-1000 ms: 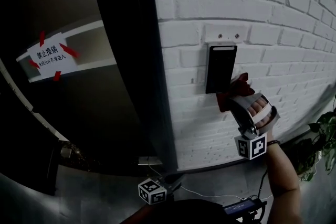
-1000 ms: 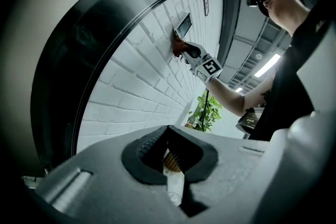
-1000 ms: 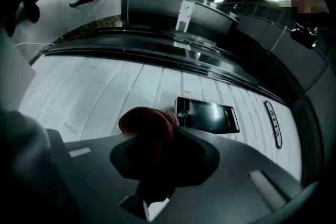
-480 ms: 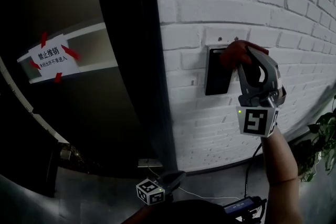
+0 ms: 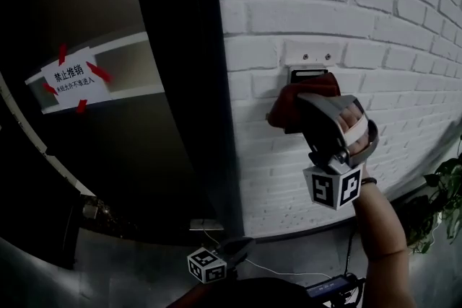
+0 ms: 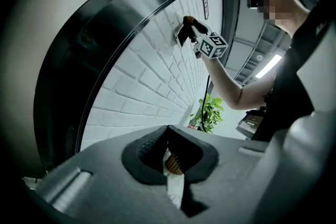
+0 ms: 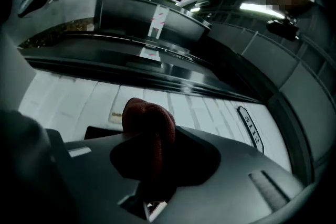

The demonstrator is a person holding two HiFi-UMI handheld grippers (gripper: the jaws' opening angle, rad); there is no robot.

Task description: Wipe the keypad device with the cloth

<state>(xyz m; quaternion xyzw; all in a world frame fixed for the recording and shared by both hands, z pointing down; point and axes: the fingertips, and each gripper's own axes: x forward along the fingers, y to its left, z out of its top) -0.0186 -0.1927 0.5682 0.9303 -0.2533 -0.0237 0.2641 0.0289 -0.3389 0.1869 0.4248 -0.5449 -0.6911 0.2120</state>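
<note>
Currently: right gripper (image 7: 152, 139) jaws clamp the red cloth (image 7: 148, 115). The cloth bulges past the fingertips, covering the keypad device (image 5: 307, 71); only its top edge shows above them. Left gripper (image 6: 168, 136) hangs low, jaws together, nothing between.

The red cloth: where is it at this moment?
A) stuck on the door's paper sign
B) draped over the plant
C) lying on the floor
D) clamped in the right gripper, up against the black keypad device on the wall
D: the right gripper view shows the red cloth pinched between that gripper's jaws, and the head view shows the right gripper holding it over the keypad device.
</note>
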